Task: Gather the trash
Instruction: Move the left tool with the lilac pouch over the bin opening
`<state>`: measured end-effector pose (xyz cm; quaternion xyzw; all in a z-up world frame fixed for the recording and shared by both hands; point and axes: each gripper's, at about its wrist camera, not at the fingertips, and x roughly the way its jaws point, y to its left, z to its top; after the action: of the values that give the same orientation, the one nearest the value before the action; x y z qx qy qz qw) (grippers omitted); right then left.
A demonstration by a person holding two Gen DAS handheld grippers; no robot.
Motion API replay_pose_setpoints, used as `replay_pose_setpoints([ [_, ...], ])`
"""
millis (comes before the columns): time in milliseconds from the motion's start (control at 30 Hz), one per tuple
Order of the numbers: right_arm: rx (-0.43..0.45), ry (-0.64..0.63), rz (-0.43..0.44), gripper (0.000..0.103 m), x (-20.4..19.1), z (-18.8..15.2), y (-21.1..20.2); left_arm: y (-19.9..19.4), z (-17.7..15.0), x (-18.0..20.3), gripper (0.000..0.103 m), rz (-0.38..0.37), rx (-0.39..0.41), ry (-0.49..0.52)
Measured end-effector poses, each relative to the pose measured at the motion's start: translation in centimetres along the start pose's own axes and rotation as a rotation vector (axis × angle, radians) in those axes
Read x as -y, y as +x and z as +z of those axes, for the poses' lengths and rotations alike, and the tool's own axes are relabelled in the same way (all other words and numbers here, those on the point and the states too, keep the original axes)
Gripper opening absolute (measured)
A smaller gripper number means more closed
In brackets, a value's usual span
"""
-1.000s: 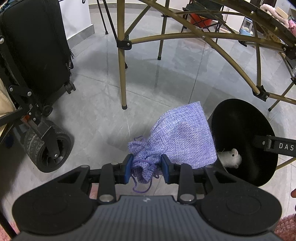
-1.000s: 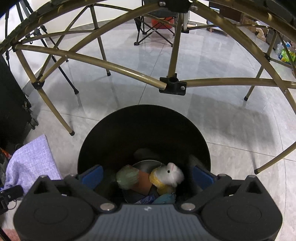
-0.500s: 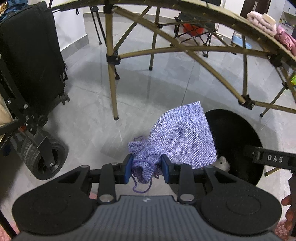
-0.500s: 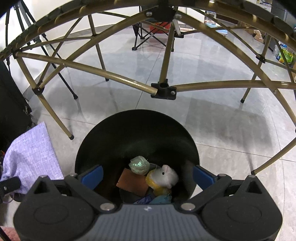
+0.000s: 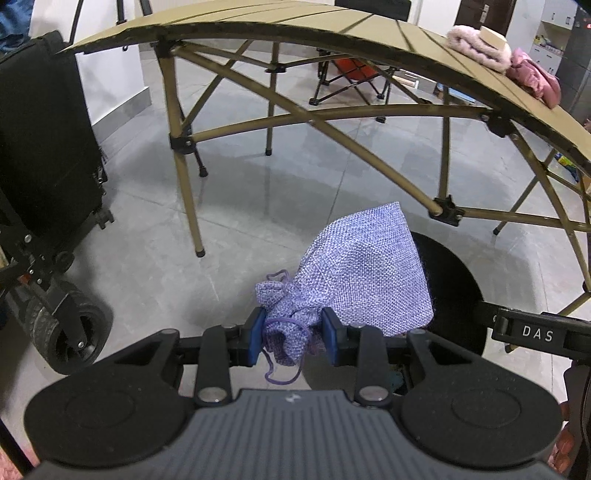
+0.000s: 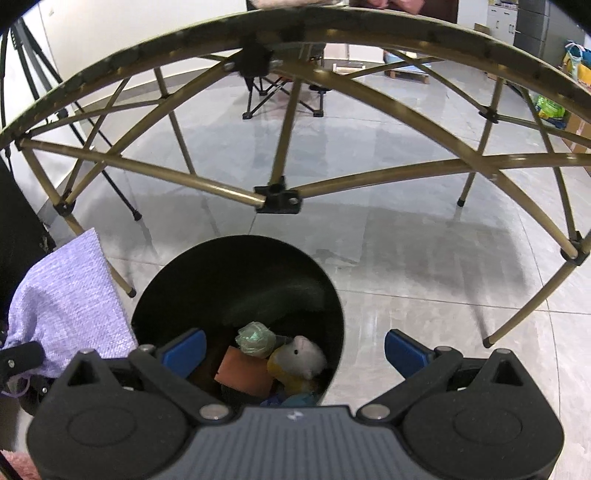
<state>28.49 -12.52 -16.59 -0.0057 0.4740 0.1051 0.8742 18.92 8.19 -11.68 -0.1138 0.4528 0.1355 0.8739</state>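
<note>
Left gripper [image 5: 294,334]: clamped on the gathered neck of a purple woven pouch [image 5: 364,269], drawstring loop dangling below the blue pads; the pouch is lifted off the floor, just left of the bin.

Right gripper [image 6: 294,350]: jaws spread wide, nothing between them, poised over the bin's mouth.

Black round bin [image 6: 236,284]: stands on grey floor tiles beside a folding table [image 5: 295,22]. Contents: crumpled greenish wrapper [image 6: 255,338], orange-brown card [image 6: 243,376], small white plush toy [image 6: 299,360] (other items beneath, unclear).

Black wheeled cart [image 5: 66,332]: at far left.
</note>
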Motion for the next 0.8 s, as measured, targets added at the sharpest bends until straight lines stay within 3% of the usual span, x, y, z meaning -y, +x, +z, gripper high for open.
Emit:
replay_pose_setpoints([
  [800, 0.025, 0.132, -0.067, 0.103, 8.6, -1.9, -1.9, 1.8, -0.3, 7.7, 0.033, -0.014, -0.046, 0.101],
])
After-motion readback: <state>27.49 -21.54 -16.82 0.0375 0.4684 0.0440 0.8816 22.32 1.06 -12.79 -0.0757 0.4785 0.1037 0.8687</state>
